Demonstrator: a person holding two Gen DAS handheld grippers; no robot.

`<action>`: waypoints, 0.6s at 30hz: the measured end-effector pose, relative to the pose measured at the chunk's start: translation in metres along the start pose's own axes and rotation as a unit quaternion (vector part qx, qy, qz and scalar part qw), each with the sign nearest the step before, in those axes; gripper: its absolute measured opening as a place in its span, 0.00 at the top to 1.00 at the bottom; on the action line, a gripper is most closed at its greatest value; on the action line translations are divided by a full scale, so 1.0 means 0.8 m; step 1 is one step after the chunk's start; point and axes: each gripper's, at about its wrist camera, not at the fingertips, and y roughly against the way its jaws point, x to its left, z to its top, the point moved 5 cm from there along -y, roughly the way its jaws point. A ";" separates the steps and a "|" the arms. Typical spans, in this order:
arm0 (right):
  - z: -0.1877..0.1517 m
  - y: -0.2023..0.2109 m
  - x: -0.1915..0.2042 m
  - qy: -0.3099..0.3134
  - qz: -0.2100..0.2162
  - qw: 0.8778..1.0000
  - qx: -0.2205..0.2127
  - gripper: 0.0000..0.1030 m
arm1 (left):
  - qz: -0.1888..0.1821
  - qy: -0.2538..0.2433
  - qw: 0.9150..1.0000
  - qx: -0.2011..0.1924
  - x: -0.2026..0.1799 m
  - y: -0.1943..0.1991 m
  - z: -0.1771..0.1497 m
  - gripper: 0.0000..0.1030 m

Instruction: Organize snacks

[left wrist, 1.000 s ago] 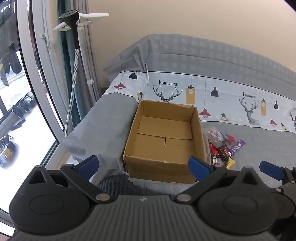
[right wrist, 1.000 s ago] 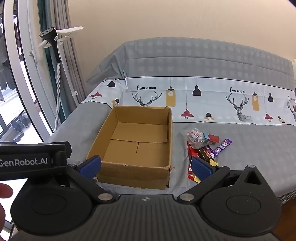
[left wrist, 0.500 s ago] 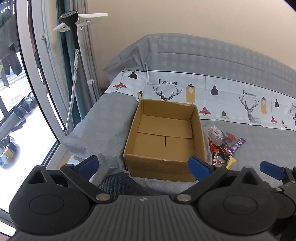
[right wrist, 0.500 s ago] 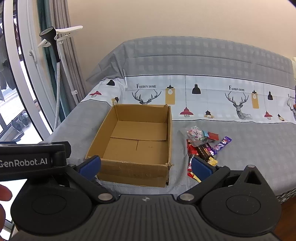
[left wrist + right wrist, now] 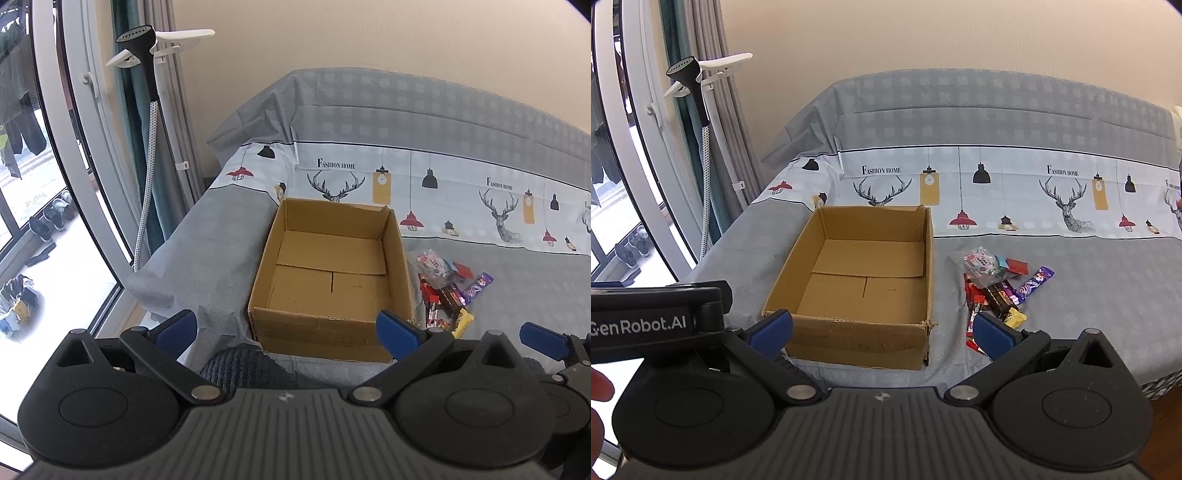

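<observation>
An open, empty cardboard box (image 5: 328,280) (image 5: 860,284) sits on the grey bed cover. A small pile of wrapped snacks (image 5: 448,286) (image 5: 997,284) lies just right of the box: a clear pouch, red, brown and purple bars, a yellow candy. My left gripper (image 5: 286,330) is open and empty, held back in front of the box's near wall. My right gripper (image 5: 882,332) is open and empty, also short of the box, its right fingertip (image 5: 991,334) near the pile's front edge.
The bed cover (image 5: 1071,295) has a white band with deer and lamp prints. A garment steamer on a stand (image 5: 147,110) and curtains stand at the left by a glass door (image 5: 44,221). The bed's front edge is close below the grippers.
Both grippers have drawn back slightly from the bed; the box and snacks look a little farther away. Both stay open.
</observation>
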 end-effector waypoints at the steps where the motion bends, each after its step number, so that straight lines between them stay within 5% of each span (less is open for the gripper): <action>1: -0.001 0.000 0.000 -0.001 0.000 1.000 0.001 0.00 | 0.000 0.000 1.000 0.001 -0.001 0.000 0.000 0.00; 18: -0.005 -0.002 -0.001 -0.007 0.000 1.000 0.006 0.00 | 0.000 -0.002 1.000 -0.001 -0.001 -0.002 -0.001 0.00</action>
